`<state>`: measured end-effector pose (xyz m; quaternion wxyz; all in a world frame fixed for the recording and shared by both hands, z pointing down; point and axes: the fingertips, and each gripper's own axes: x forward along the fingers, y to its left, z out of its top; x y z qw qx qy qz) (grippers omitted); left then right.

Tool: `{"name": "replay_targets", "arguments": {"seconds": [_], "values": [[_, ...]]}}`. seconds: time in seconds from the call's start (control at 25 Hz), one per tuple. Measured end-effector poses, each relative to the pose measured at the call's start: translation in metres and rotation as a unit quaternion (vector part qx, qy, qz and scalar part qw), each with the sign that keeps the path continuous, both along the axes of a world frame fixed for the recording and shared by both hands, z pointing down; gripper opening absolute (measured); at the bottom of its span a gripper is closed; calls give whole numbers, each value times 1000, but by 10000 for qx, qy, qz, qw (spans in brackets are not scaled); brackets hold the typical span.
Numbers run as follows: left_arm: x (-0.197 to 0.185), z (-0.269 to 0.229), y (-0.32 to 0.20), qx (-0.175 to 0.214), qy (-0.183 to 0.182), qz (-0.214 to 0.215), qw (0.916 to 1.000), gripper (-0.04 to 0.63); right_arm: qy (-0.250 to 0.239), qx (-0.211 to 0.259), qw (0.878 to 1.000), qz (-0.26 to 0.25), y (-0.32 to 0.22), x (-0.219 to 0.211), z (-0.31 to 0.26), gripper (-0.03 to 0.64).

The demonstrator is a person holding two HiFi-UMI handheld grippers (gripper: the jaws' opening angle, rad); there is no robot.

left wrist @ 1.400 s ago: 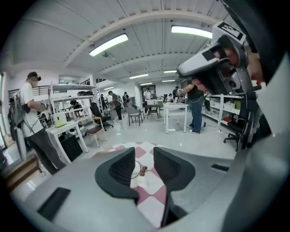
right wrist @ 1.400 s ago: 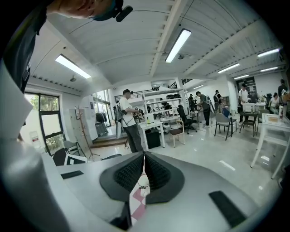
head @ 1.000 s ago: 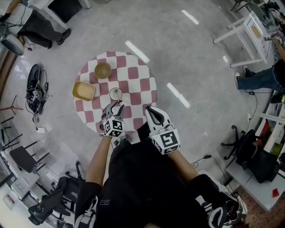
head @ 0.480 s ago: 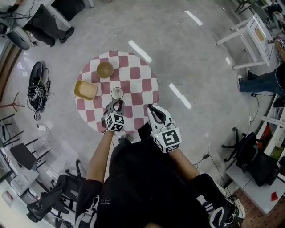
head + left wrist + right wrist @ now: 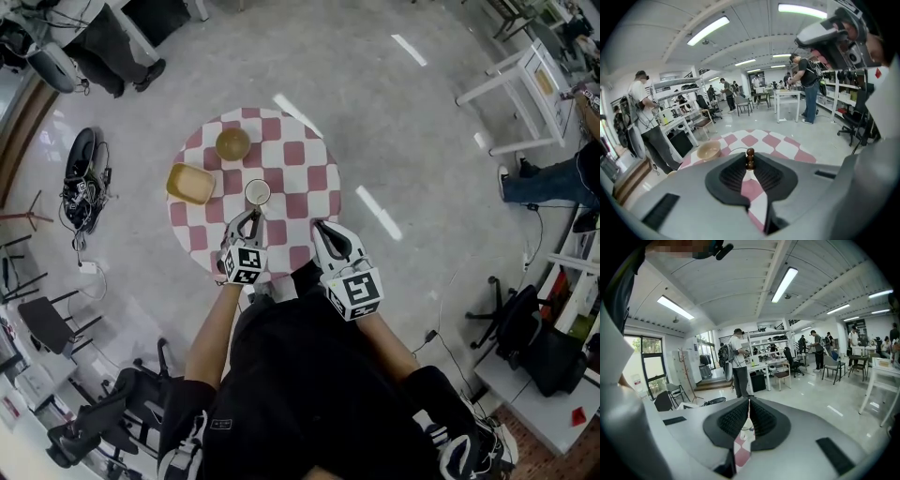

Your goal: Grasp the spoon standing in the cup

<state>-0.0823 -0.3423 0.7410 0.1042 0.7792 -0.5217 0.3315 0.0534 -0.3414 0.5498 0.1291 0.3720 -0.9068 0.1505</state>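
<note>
The left gripper (image 5: 247, 220) is in the middle of the head view, at the near edge of a round table (image 5: 305, 178) with a red and white checked cloth. Its tips point up the frame toward the cup (image 5: 257, 192), which stands just above them, near the middle of the table.

In the left gripper view, the jaws have just been closing and are now only a little way apart. The brown, knobby top of the spoon (image 5: 750, 158) stands upright right between the tips, in the middle of that frame. The ribbed pads (image 5: 732, 176) seem to press on the handle from both sides, though the view is too small to be sure how tight the grip is. Below the handle, a bit of white shows in the thin gap. It may be the cup, but that is hard to tell.

The right gripper (image 5: 320, 228) is to the right of the left one in the head view, at the same edge of the table, well apart from the cup. In its own view the jaws are closed tip to tip, with nothing between them.

A round tan bowl (image 5: 232, 143) sits at the upper left of the table. A yellow dish (image 5: 190, 183) lies at the left edge, beside the cup.
</note>
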Motion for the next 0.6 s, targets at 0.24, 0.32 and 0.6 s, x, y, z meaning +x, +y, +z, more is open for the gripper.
{"name": "replay_targets", "arguments": {"seconds": [0.24, 0.32, 0.6], "values": [[-17, -56, 22, 516, 759, -447, 9948, 52, 33, 92, 9999, 26, 29, -22, -8, 31], [-25, -85, 37, 762, 989, -557, 9906, 52, 62, 129, 9999, 86, 43, -30, -13, 31], [-64, -171, 107, 1542, 1466, -715, 9745, 51, -75, 332, 9981, 505, 100, -58, -29, 31]]}}
